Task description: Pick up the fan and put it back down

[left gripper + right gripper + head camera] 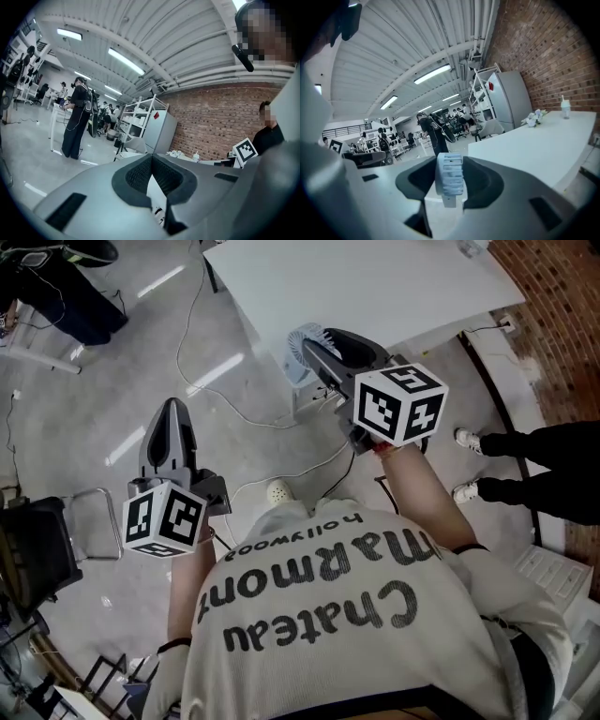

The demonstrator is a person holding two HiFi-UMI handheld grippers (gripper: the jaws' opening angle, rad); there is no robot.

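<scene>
Seen from above, a person wears a cream shirt (375, 615) printed in large black letters "Chateau Marmont", with "Hollywood" in smaller letters beneath; from this camera the words read upside down.

Each hand carries a grey two-jaw gripper topped by a cube with black-and-white square markers.

The right gripper (319, 348) pinches a small round white plastic fan (302, 341) between its dark pads. The fan hangs in the air at the near edge of a large white tabletop (375, 277) and does not rest on it. In the right gripper view the fan (450, 176) shows edge-on, a ribbed pale ring on a short stem, squeezed inside the right gripper (450, 164). No brand or label can be read on it.

The left gripper (173, 411) is held over the grey polished floor (94, 381), well apart from the fan. Its jaws are pressed together at the tips, with nothing between them, as the left gripper view confirms (151, 159).

A red brick wall (211, 117) runs behind.
</scene>
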